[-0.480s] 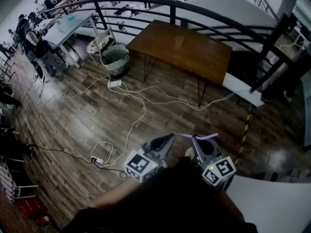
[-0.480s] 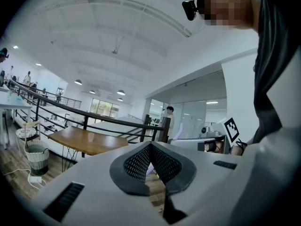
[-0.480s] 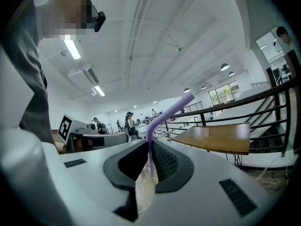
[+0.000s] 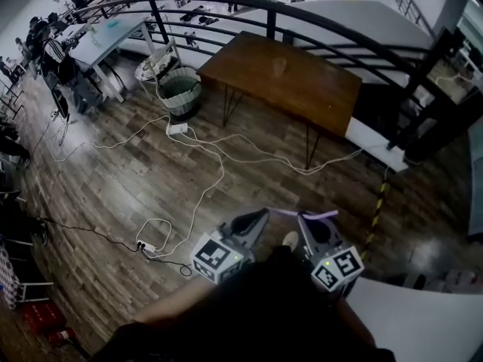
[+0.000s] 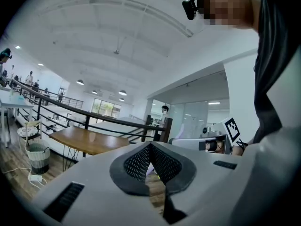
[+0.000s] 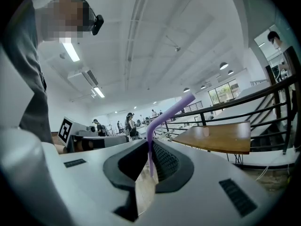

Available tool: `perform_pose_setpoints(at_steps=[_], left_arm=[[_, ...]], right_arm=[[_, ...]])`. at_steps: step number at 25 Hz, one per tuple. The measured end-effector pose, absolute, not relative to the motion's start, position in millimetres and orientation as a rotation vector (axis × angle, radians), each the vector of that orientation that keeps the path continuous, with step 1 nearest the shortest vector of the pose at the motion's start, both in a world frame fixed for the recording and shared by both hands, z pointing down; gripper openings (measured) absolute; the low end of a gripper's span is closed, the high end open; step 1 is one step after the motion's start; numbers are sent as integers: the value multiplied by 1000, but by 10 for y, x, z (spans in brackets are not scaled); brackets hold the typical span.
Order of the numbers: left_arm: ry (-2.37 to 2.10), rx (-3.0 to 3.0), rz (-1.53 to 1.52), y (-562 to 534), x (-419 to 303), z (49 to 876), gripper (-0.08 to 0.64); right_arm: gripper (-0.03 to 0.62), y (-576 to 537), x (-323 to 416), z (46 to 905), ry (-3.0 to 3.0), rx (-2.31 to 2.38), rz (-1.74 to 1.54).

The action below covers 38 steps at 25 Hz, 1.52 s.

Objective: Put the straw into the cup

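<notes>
Straw (image 6: 164,117), purple and bent, sits clamped in the right hand-held gripper (image 6: 150,150), its other end pinched by the left hand-held gripper (image 5: 151,152), the cup (image 4: 279,65) well apart on the surface (image 4: 321,89).

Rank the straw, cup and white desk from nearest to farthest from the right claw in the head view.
1. The straw, in the right claw.
2. The cup, ahead on the wooden table.
3. The white desk, far left beyond the railing.

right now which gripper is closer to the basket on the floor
Left. The left gripper sits nearer the basket, which lies ahead to its left; the right gripper is further right.
</notes>
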<state>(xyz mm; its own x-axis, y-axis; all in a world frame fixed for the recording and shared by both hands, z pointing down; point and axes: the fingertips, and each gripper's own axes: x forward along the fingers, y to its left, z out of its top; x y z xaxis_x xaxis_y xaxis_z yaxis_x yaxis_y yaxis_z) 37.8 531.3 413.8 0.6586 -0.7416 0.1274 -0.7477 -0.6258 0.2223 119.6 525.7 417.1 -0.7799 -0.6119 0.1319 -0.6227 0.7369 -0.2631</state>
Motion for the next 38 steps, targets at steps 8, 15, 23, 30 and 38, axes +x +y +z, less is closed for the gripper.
perform_pose_setpoints(at_steps=[8,15,23,30,38], left_arm=[[-1191,2608,24,5087,582,4165,6],[-1140,2631,29,4582,1115,4151,6],[-1142,2627,-34,3829,1818,4016,6],[-1153,2615,-47,3511,2221,3994,6],[-1176,2606,-12,3327,2352,4068,6]], right_arm=[[37,5015,1398,4161,-2889,1028,458],[38,4519,1868,4160,-2889,1036,453],[37,3803,2559,3958,-2911,1008,371],[38,3492,2929,3960,-2930,977,375],[38,3298,3083,4035,-2941,954,408]])
